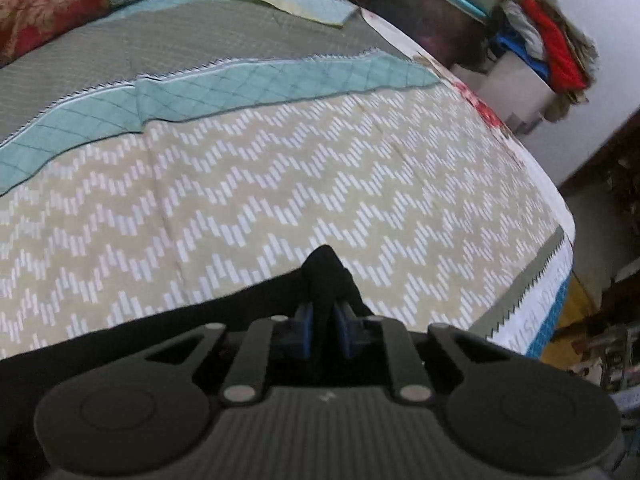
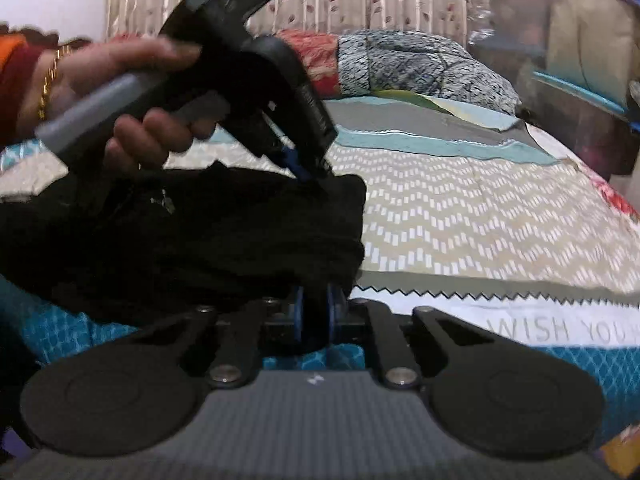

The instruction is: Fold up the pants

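Observation:
The black pants [image 2: 192, 236] hang bunched between my two grippers above the near edge of the bed. My left gripper [image 1: 325, 316] is shut on a pinched fold of the black pants [image 1: 324, 276], which pokes out past its blue pads. In the right wrist view the left gripper [image 2: 310, 174] shows from the side, held by a hand, and grips the pants' upper edge. My right gripper [image 2: 316, 312] is shut on the lower edge of the same bundle. Most of the garment's shape is hidden in the folds.
The bed carries a beige zigzag-patterned sheet [image 1: 320, 176] with a teal quilted band [image 1: 240, 88] and grey cover beyond. Pillows [image 2: 420, 64] lie at the head. Stacked boxes and clothes [image 1: 548, 56] stand past the bed's far right side. The bed's edge [image 2: 540, 328] runs below my right gripper.

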Demonstrator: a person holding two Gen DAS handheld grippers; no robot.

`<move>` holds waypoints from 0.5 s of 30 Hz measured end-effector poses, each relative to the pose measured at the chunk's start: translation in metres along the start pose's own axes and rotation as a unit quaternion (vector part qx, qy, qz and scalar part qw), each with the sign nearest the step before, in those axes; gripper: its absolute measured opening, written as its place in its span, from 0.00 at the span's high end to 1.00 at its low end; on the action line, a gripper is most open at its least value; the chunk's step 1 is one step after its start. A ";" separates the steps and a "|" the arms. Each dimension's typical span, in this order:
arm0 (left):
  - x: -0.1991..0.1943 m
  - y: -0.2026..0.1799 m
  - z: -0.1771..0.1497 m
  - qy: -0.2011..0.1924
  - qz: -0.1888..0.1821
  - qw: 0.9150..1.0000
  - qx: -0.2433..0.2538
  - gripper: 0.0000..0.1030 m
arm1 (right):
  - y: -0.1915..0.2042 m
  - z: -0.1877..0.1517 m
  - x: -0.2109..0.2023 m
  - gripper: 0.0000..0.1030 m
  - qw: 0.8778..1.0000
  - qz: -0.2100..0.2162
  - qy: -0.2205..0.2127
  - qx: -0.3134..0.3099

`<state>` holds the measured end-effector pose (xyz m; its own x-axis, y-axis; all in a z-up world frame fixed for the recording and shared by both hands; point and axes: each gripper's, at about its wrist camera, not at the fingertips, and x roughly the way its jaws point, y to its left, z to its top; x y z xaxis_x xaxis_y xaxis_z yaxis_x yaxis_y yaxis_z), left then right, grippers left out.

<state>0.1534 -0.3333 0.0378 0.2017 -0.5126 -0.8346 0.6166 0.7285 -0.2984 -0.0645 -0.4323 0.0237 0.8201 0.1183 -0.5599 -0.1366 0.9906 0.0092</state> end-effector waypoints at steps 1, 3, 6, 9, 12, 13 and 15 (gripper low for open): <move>-0.001 0.002 0.001 -0.004 0.002 1.000 -0.008 0.90 | 0.001 0.000 -0.002 0.89 1.000 -0.001 0.001 -0.001; 0.000 0.007 0.004 -0.007 0.005 1.000 -0.024 0.90 | -0.002 -0.005 -0.010 0.90 0.999 0.009 0.010 0.033; 0.007 0.009 0.002 -0.001 -0.007 0.999 -0.048 0.90 | 0.001 -0.019 -0.019 0.90 0.997 0.001 0.027 0.067; 0.009 0.001 -0.001 -0.013 0.012 0.999 -0.042 0.85 | -0.004 -0.015 -0.024 0.89 0.996 0.001 0.024 0.090; -0.006 -0.002 -0.002 -0.024 0.021 0.999 -0.039 0.73 | -0.021 -0.011 -0.031 0.82 0.990 0.010 0.001 0.138; -0.015 -0.002 -0.003 -0.035 0.019 0.999 -0.034 0.70 | -0.029 -0.011 -0.035 0.66 0.986 0.016 -0.015 0.165; -0.040 0.001 -0.008 -0.066 0.008 0.997 -0.030 0.59 | -0.041 -0.011 -0.040 0.37 0.977 0.009 -0.048 0.208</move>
<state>0.1401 -0.3082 0.0672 0.3122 -0.5533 -0.7723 0.5663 0.7611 -0.3163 -0.0983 -0.4785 0.0364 0.8709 0.1214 -0.4762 0.0703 0.9283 0.3652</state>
